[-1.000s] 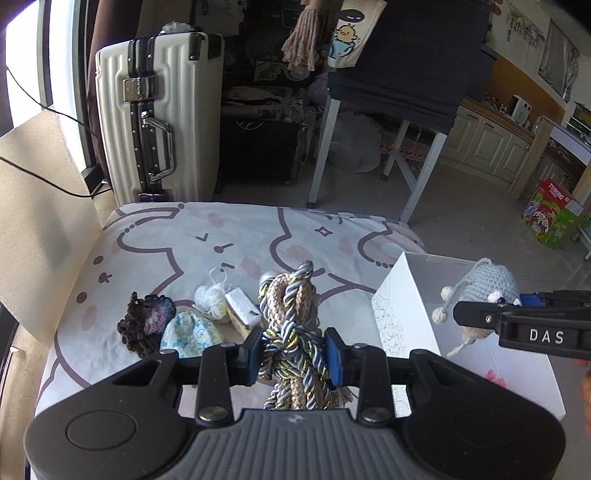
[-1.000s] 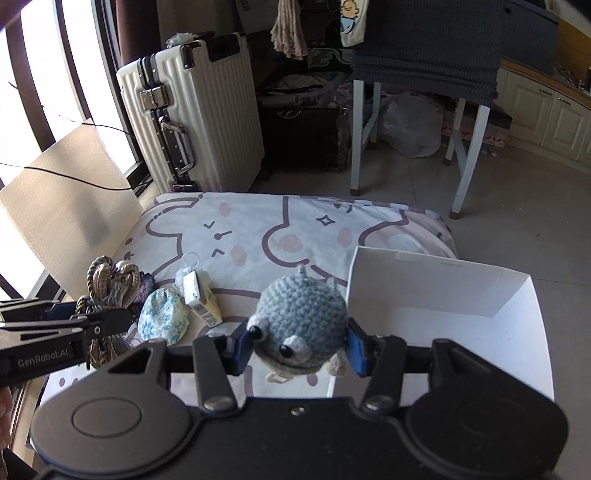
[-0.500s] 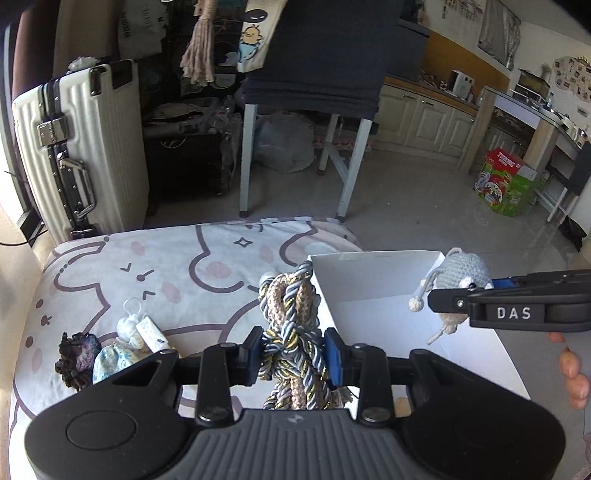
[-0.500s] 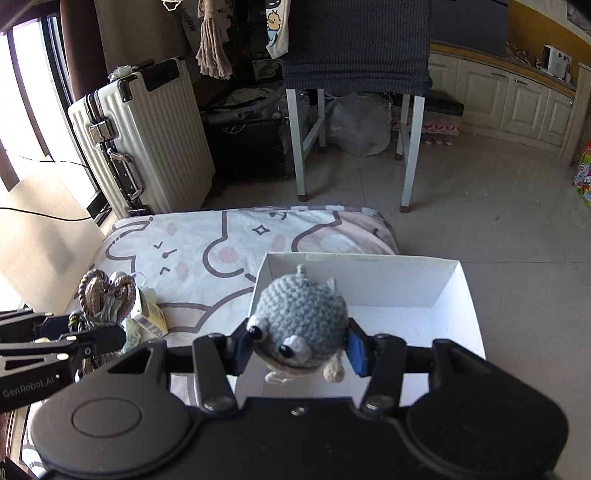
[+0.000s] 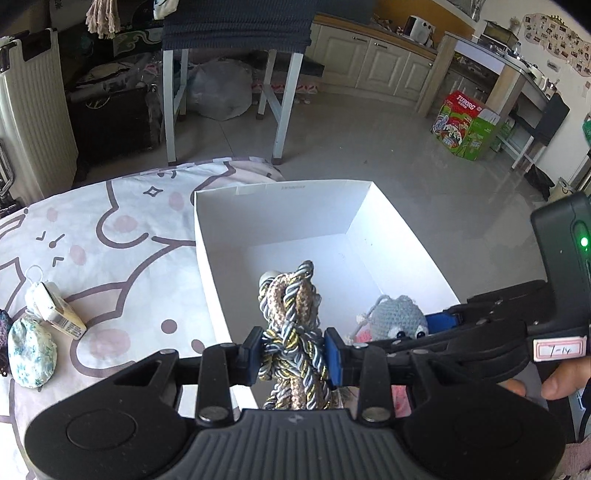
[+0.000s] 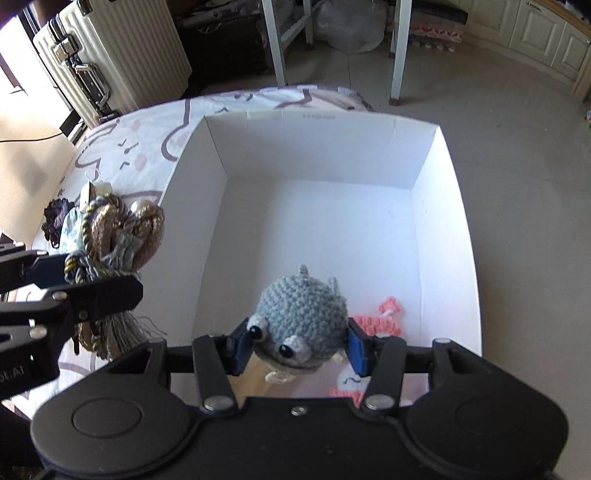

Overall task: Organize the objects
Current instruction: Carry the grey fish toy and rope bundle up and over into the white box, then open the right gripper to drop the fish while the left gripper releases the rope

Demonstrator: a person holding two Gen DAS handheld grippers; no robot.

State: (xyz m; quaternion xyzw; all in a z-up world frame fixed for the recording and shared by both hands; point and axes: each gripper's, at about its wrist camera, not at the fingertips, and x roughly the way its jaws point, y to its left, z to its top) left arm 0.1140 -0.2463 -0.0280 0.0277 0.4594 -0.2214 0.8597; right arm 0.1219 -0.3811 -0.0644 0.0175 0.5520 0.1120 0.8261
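Kitchen floor beyond, green carton (image 5: 466, 125) lettered "TUBORG"

suitcase (image 5: 26, 110): cut by left edge | pink crochet piece (image 6: 373, 325): partly behind gripper

Floor: grey glossy tiles (image 5: 388, 147), sunlit | Furniture: white-legged table (image 5: 236, 22) under dark cloth, cream kitchen cabinets (image 5: 373, 66), ribbed white suitcase (image 6: 122, 55) at the left | Extra: green-red carton (image 5: 467, 123) seen on the floor
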